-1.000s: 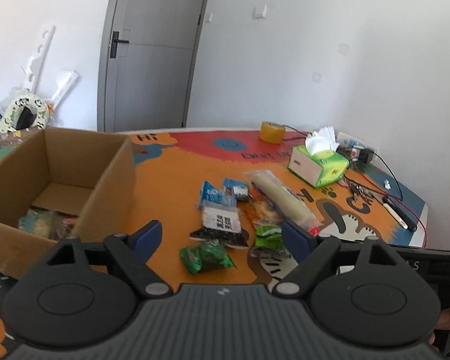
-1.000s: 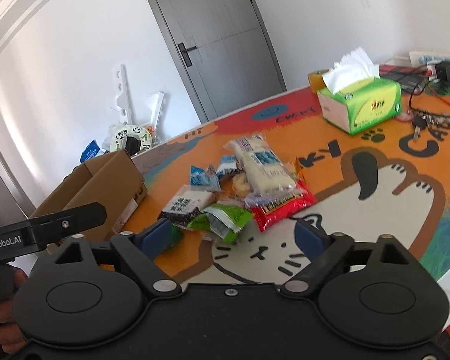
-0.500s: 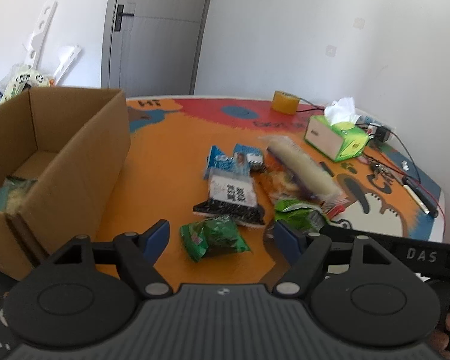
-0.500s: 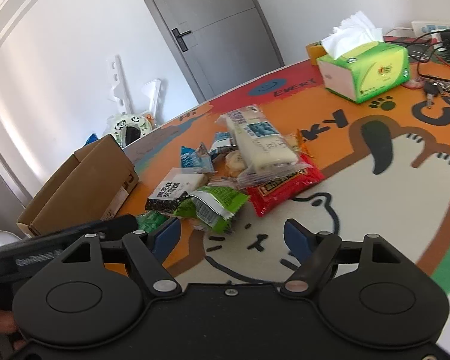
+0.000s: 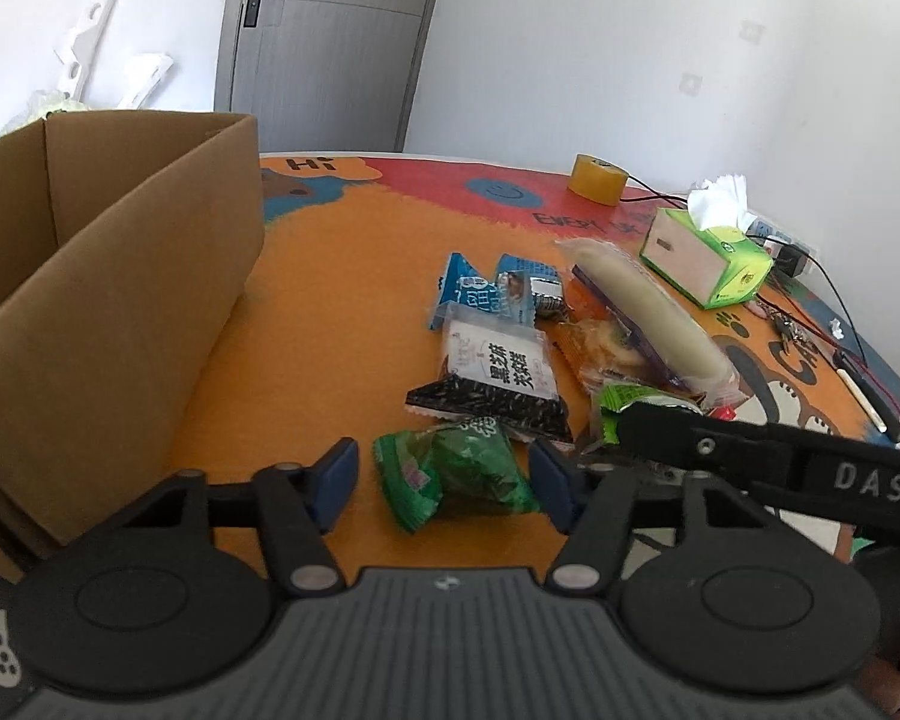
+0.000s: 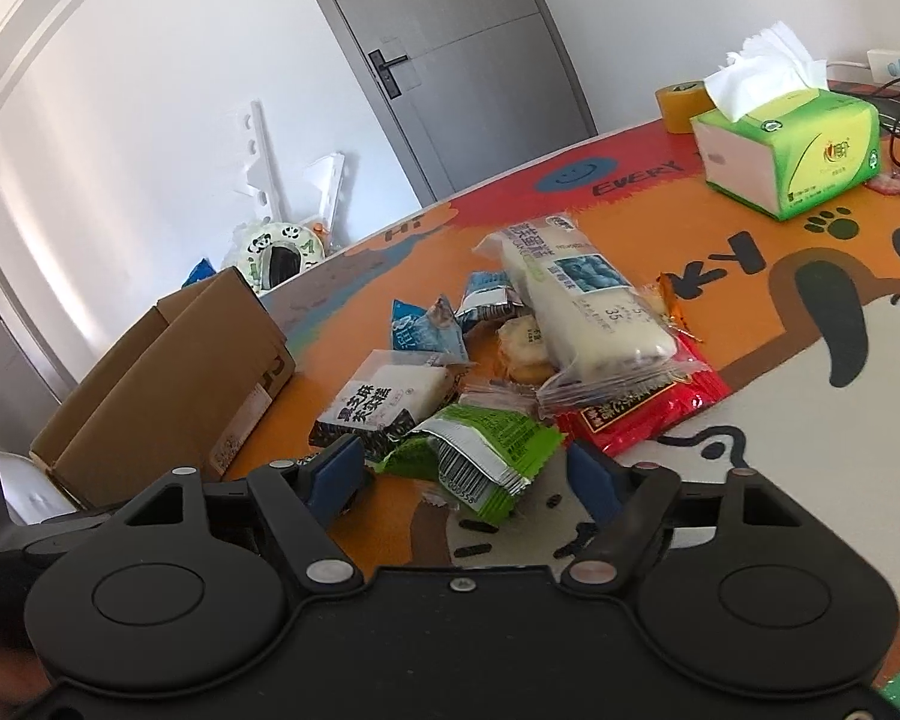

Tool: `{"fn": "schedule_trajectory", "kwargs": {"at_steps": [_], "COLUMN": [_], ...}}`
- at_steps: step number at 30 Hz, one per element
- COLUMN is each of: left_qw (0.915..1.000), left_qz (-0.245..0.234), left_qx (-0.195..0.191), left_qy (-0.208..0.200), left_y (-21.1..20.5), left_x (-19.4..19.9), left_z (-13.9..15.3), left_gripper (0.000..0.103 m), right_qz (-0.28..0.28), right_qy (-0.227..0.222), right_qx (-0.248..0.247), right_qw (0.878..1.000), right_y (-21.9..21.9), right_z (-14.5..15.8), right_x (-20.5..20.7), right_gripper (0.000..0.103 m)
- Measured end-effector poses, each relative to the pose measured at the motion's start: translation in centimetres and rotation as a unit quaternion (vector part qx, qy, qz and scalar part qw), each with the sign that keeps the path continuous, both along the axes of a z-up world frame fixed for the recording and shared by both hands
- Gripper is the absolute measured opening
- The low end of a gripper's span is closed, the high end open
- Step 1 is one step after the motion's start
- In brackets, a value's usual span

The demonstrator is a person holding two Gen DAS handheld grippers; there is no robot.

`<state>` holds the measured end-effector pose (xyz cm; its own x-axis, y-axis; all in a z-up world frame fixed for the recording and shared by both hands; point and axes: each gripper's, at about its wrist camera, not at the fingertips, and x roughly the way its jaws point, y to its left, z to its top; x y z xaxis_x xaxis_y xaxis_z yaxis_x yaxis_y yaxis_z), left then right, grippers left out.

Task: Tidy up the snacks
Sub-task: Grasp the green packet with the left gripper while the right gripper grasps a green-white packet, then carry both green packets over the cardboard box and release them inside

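Note:
Snack packets lie in a heap on the orange cartoon table mat. My left gripper [image 5: 444, 480] is low over the mat with a dark green packet [image 5: 456, 474] between its blue pads. Its jaws are closing, with small gaps still showing at the pads. My right gripper [image 6: 465, 474] straddles a light green packet [image 6: 480, 456]. Its jaws are also closing and stand apart from the wrapper. An open cardboard box [image 5: 120, 300] stands at the left. In the left wrist view the right gripper's black body [image 5: 750, 456] crosses over the light green packet.
Behind the green packets lie a black-and-white packet [image 5: 498, 372], blue packets [image 5: 468, 294], a long white bread pack [image 6: 588, 312] and a red packet [image 6: 648, 402]. A green tissue box [image 6: 792, 144], a tape roll [image 5: 597, 180] and cables [image 5: 840, 312] sit at the far right.
Both grippers have dropped and moved forward to the near edge of the heap. Their jaws have narrowed. Each now has a green packet between its fingers.

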<state>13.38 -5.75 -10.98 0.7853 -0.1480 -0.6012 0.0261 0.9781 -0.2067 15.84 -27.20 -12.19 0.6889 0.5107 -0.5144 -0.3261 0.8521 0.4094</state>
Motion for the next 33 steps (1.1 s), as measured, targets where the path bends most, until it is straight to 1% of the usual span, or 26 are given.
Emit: {"fn": "schedule_trajectory", "kwargs": {"at_steps": [1, 2, 3, 4, 5, 6, 9, 10, 14, 21, 33], "left_qw": [1.0000, 1.0000, 1.0000, 1.0000, 1.0000, 1.0000, 0.9999, 0.9998, 0.9997, 0.9988, 0.9947], "left_qz": [-0.001, 0.000, 0.001, 0.000, -0.001, -0.001, -0.002, -0.004, -0.005, 0.000, 0.015], "left_qx": [-0.002, -0.004, -0.003, -0.002, 0.000, 0.000, -0.001, 0.001, 0.000, 0.000, -0.001], "left_qy": [0.001, 0.000, -0.001, -0.003, -0.005, -0.008, -0.015, -0.017, -0.023, -0.049, -0.102], "left_y": [0.0, 0.1, 0.1, 0.1, 0.1, 0.0, -0.2, -0.3, -0.4, -0.3, 1.3], "left_x": [0.0, -0.1, -0.2, -0.3, -0.5, -0.6, -0.9, -1.0, -1.6, -2.8, -5.1], "left_z": [0.0, 0.0, 0.0, 0.1, 0.2, 0.3, 0.8, 0.9, 1.6, 3.4, 6.8], "left_gripper": [0.051, 0.046, 0.043, 0.041, 0.041, 0.039, 0.038, 0.038, 0.037, 0.037, 0.038], "right_qz": [0.003, 0.005, 0.006, 0.008, 0.011, 0.013, 0.013, 0.013, 0.010, 0.006, 0.019], "right_qy": [0.002, 0.005, 0.005, 0.002, 0.002, 0.001, -0.006, -0.008, -0.015, -0.032, -0.071], "right_qx": [0.002, 0.004, 0.007, 0.010, 0.013, 0.016, 0.015, 0.016, 0.019, 0.022, 0.028], "right_qw": [1.000, 1.000, 1.000, 1.000, 1.000, 1.000, 1.000, 1.000, 1.000, 0.999, 0.997], "right_y": [0.0, 0.1, 0.0, 0.0, -0.1, -0.2, -0.3, -0.4, -0.6, -0.8, 0.8], "right_z": [-0.1, -0.2, -0.2, -0.2, -0.2, -0.2, 0.1, 0.2, 0.7, 2.0, 4.9], "right_x": [0.1, 0.1, 0.1, 0.0, 0.0, -0.1, -0.5, -0.6, -1.2, -2.2, -3.3], "right_gripper": [0.062, 0.053, 0.050, 0.042, 0.037, 0.036, 0.032, 0.029, 0.028, 0.028, 0.028]}}
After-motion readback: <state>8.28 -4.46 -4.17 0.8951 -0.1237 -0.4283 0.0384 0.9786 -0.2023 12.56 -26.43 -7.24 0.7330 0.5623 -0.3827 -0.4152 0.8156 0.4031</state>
